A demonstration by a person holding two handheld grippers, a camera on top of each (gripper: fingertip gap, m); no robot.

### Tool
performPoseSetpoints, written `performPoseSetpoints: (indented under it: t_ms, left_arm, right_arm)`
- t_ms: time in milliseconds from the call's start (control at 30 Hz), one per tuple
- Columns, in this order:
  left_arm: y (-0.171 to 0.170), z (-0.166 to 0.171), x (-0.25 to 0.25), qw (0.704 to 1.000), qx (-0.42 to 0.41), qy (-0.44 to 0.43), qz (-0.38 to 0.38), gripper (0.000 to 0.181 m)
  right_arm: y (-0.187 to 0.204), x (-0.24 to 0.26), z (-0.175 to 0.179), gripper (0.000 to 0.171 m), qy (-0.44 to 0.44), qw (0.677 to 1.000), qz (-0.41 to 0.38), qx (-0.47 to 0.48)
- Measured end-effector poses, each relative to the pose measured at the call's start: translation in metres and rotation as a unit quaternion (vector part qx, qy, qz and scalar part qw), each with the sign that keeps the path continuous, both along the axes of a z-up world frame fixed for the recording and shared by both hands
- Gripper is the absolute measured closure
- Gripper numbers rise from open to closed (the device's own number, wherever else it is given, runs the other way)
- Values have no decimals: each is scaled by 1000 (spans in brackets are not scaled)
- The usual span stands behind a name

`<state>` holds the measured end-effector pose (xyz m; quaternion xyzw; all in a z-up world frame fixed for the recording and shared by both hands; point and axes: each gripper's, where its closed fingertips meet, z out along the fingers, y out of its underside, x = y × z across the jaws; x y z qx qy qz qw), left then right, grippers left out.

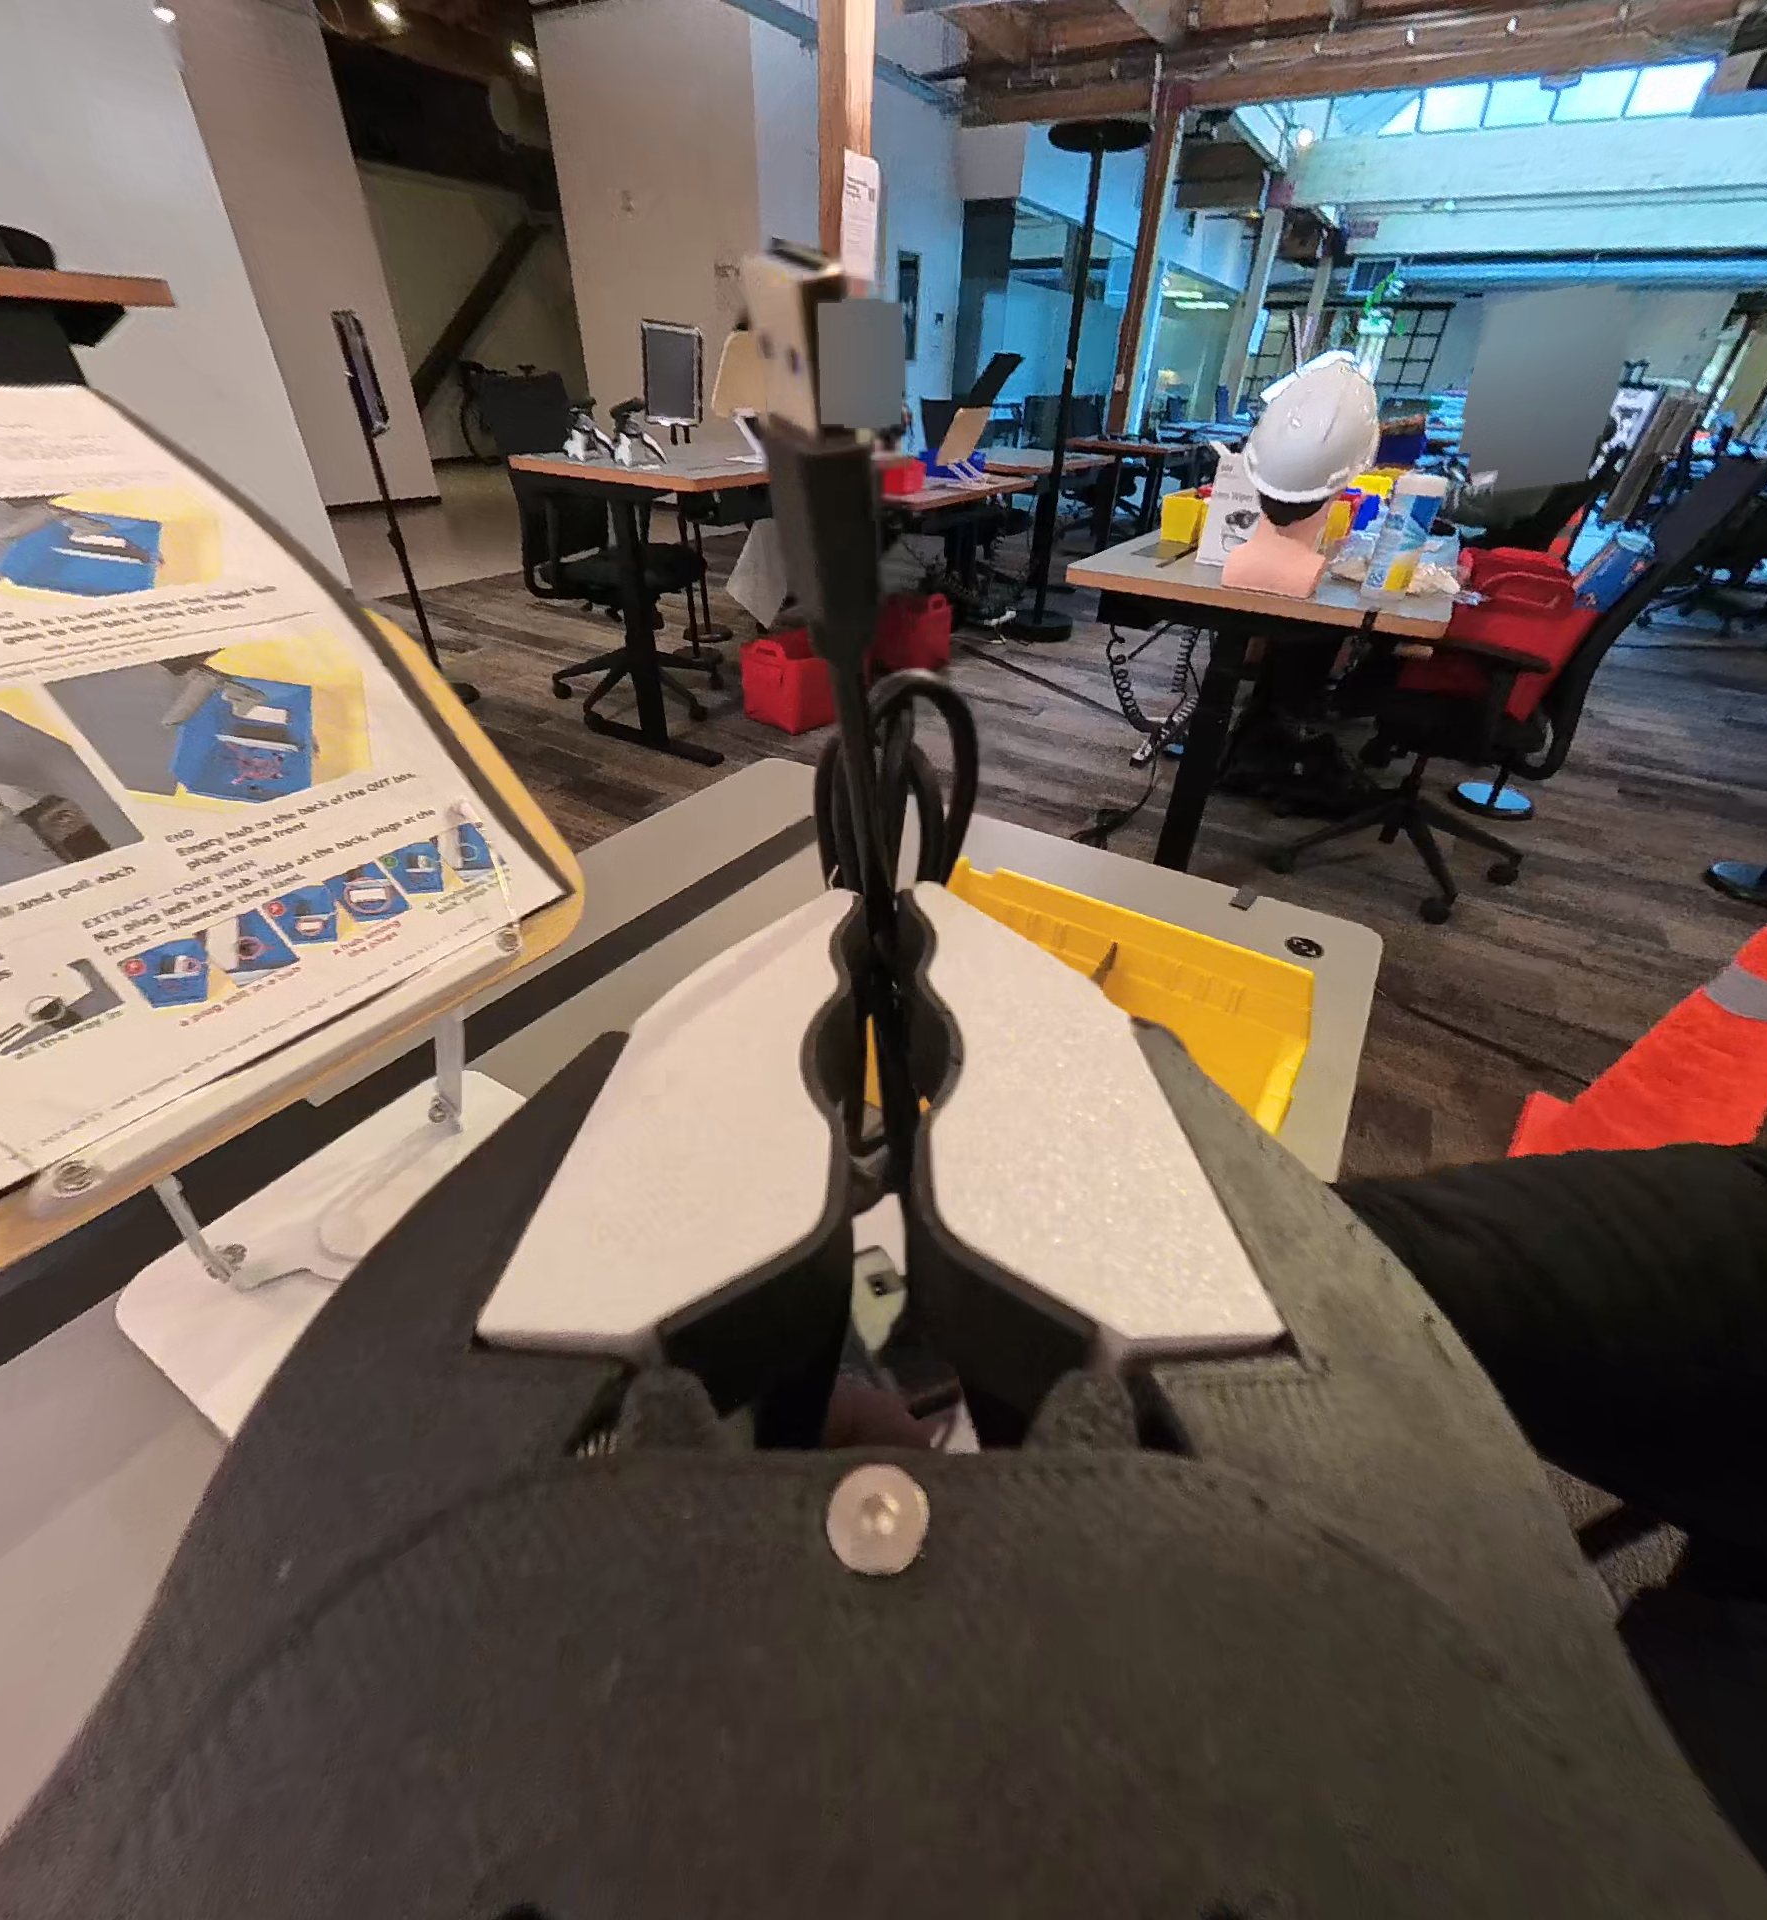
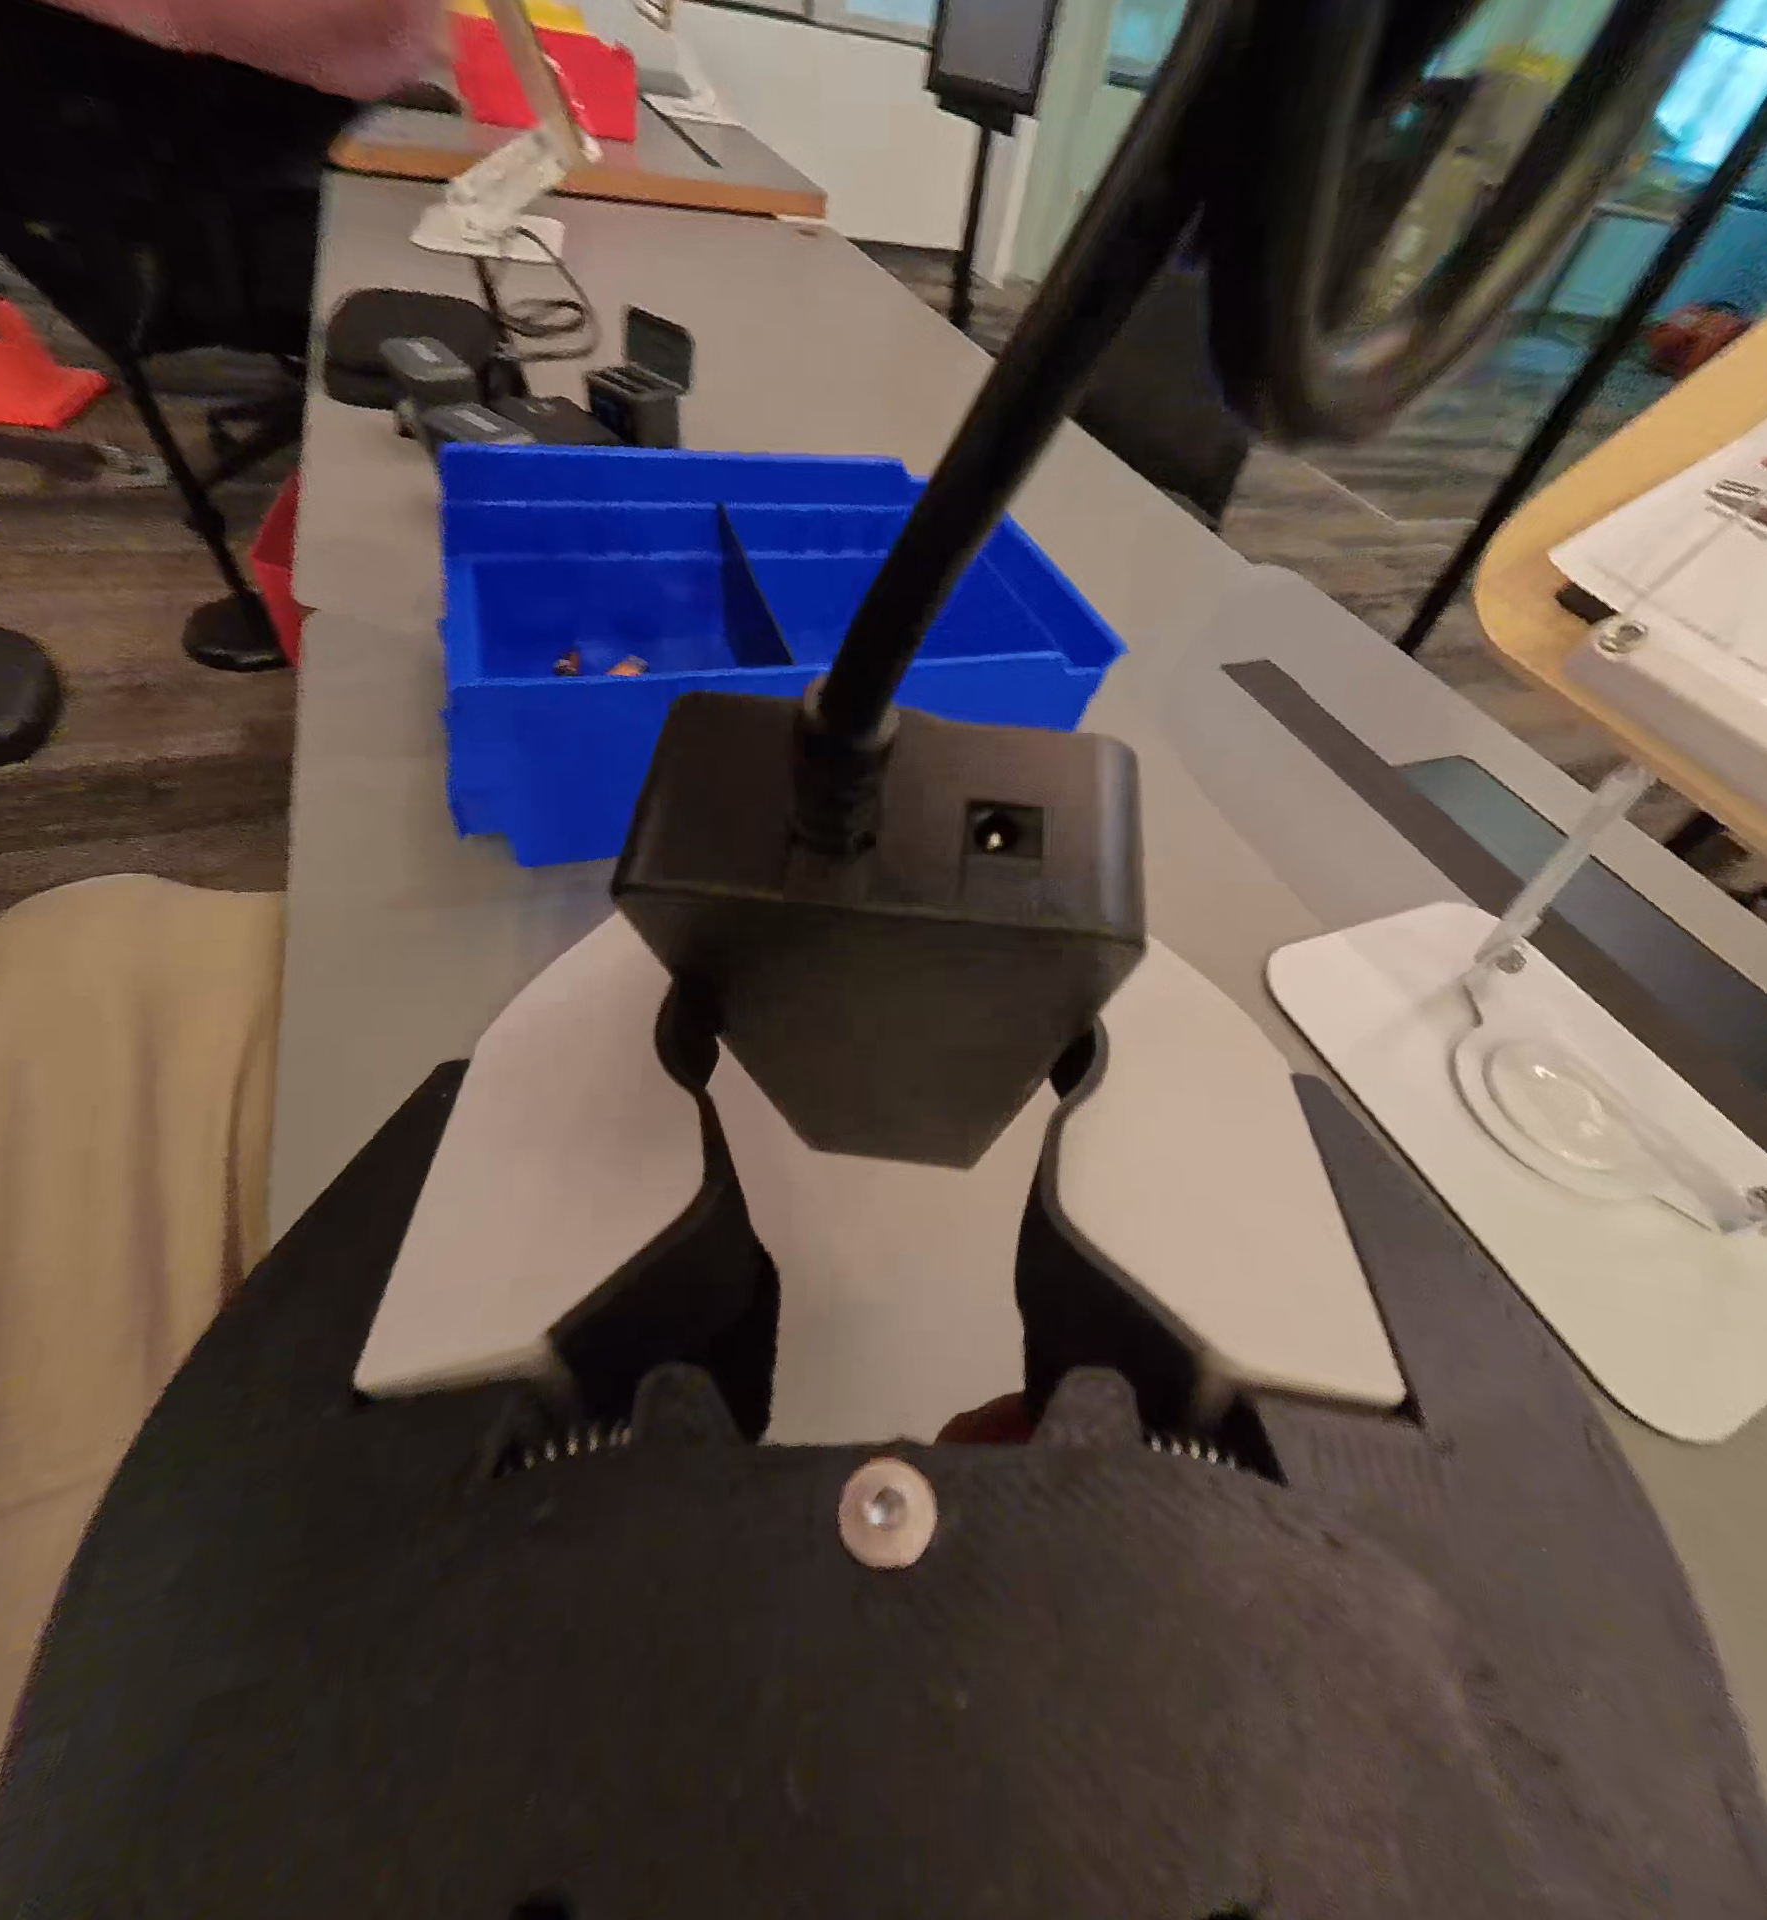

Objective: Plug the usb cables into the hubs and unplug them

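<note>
Left gripper (image 1: pixel 884 914) pinches our thin black USB cable (image 1: pixel 858 727), plug up; right gripper (image 2: pixel 884 1039) clamps the rigid black plastic hub (image 2: pixel 879 935) above the table (image 2: pixel 1222 644). Cable's floppy, so we'd grip nearer the plug.

The hub's cable (image 2: pixel 972 488) runs off the top edge, its loops blurred.
</note>
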<state>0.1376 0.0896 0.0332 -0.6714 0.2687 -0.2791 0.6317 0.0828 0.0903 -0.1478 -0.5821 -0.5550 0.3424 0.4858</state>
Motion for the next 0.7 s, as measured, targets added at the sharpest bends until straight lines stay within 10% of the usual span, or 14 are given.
performPoseSetpoints:
  t_ms: [300, 467, 700]
  left_arm:
    - [4, -34, -83, 993, -46, 90, 55, 129]
    - [-11, -69, -169, 976, -90, 153, 124, 133]
    - [-32, -172, -315, 865, -203, 368, 273, 144]
  right_arm:
    - [-13, 10, 12, 108, 40, 995, 66, -69]
    - [-10, 14, 15, 108, 56, 991, 66, -99]
    - [-12, 16, 18, 108, 61, 990, 61, -112]
